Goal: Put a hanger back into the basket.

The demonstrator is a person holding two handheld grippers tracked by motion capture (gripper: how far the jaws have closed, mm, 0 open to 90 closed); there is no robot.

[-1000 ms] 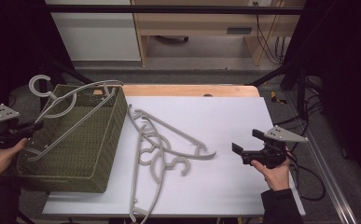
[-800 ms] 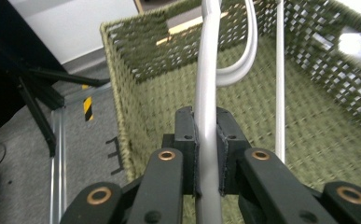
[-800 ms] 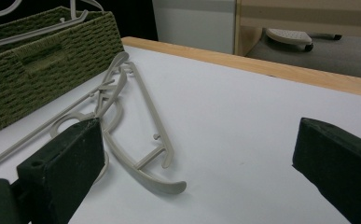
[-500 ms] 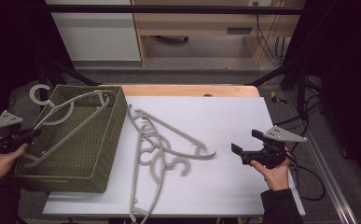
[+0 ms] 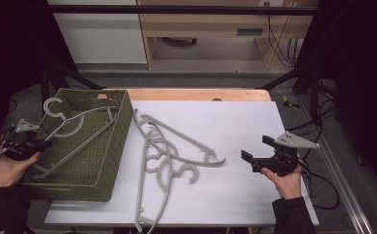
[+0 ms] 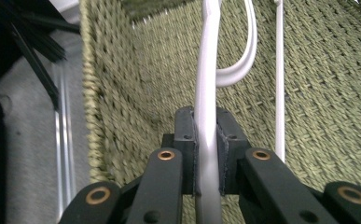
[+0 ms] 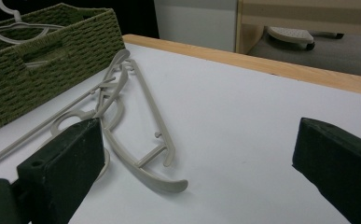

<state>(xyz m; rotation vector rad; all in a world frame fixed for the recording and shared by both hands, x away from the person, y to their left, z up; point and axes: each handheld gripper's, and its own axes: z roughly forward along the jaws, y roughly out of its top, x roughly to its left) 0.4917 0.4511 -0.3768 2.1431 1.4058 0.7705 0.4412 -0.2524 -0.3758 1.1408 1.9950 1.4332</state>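
A grey plastic hanger (image 5: 74, 131) lies slanted inside the green woven basket (image 5: 109, 151) at the table's left, its hook (image 5: 53, 105) up at the far rim. My left gripper (image 5: 36, 145) is shut on this hanger's lower arm at the basket's near left rim; in the left gripper view the pads clamp the pale bar (image 6: 208, 140) against the woven wall (image 6: 141, 84). A pile of grey hangers (image 5: 164, 151) lies on the white table. My right gripper (image 5: 254, 158) hovers open at the right, its jaws wide apart, with the pile of hangers (image 7: 136, 126) ahead of it.
The white table top (image 5: 244, 122) has a wooden far edge (image 5: 200, 94). One long hanger (image 5: 147, 214) reaches over the table's near edge. Dark frame bars and cables stand at both sides. A cabinet and shelf stand beyond the table.
My left gripper has sunk with the held hanger, lowering it into the basket; the hook has come down toward the far rim. The right gripper has stayed in place.
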